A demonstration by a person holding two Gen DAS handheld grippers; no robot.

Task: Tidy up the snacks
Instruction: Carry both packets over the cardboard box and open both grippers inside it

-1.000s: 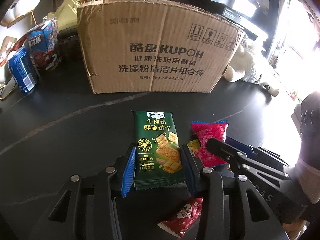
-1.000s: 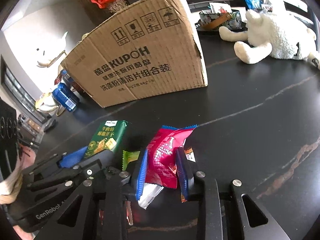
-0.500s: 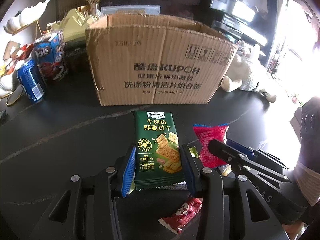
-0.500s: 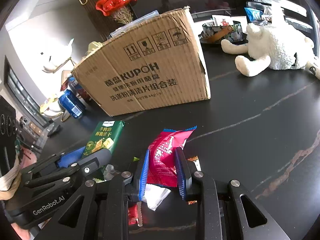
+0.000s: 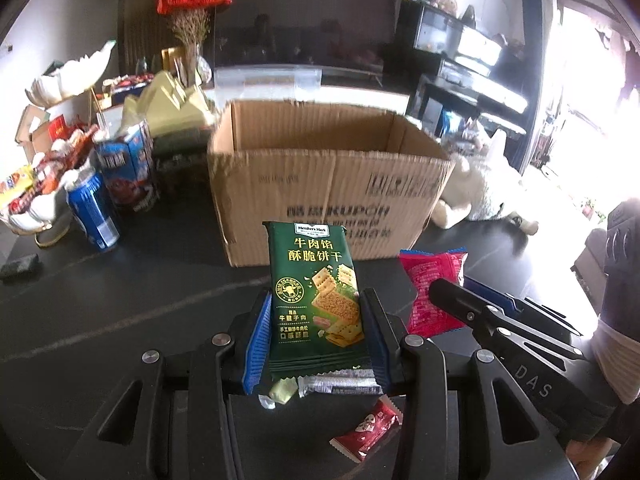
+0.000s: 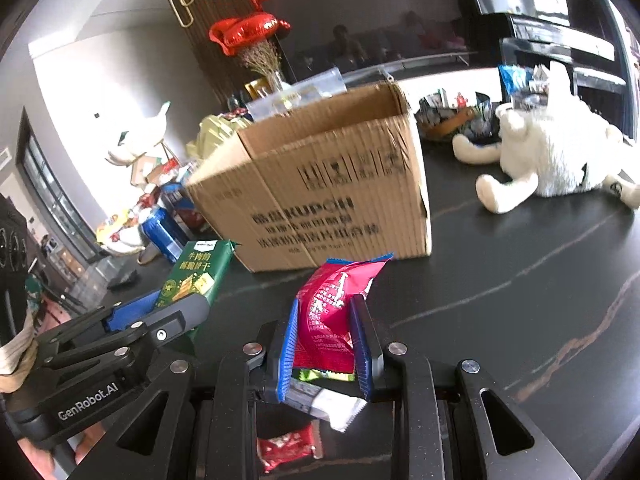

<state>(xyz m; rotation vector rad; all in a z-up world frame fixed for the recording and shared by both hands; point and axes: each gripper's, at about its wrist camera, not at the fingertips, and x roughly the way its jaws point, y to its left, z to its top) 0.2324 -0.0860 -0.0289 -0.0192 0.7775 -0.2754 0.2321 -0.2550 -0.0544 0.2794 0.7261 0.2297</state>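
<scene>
The left gripper point(image 5: 316, 336) clamps its ribbed blue pads on the sides of a flat, glossy green cracker packet point(image 5: 316, 300) standing upright between them above the dark veined table point(image 5: 120, 292), while the right gripper point(image 6: 326, 348) pinches a crinkly red foil packet point(image 6: 332, 312) the same way. Under the jaws lie more wrappers, partly hidden by the black fingers: a silver-white one point(image 6: 328, 402), a green scrap, and a small red sachet point(image 6: 286, 448) cut off by the frame. Beyond both packets stands an open corrugated cardboard box point(image 5: 332, 184), its print blurred, with a fluffy white plush toy point(image 6: 552, 160) to its right
</scene>
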